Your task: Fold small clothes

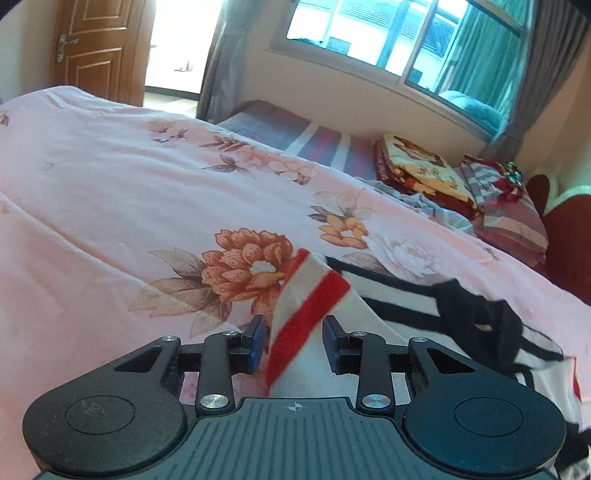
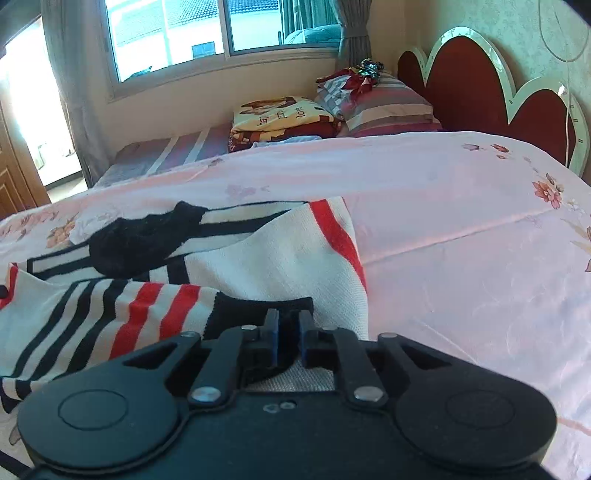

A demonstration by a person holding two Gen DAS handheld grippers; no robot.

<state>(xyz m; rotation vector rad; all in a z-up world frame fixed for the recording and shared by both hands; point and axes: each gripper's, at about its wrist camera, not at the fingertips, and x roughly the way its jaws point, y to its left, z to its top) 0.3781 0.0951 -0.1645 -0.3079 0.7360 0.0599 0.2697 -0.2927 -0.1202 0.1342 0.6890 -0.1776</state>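
Note:
A small white knit sweater [image 2: 280, 258] with red and black stripes lies spread on the pink floral quilt [image 2: 461, 258]. One striped sleeve [image 2: 110, 321] is folded across it, and the sleeve's black cuff [image 2: 251, 314] lies right at my right gripper [image 2: 289, 332]. The right jaws stand a little apart over the cuff, and the pads do not press on it. In the left wrist view, my left gripper [image 1: 295, 343] is shut on a red-edged corner of the sweater [image 1: 306, 295]. That corner stands lifted off the quilt [image 1: 110, 184].
A folded printed blanket [image 2: 280, 118] and striped pillows [image 2: 388, 107] lie at the head of the bed, by the red headboard [image 2: 465, 81]. A window [image 2: 170, 33] is on the far wall and a wooden door [image 1: 96, 51] stands beyond the bed. Bare quilt stretches to the right of the sweater.

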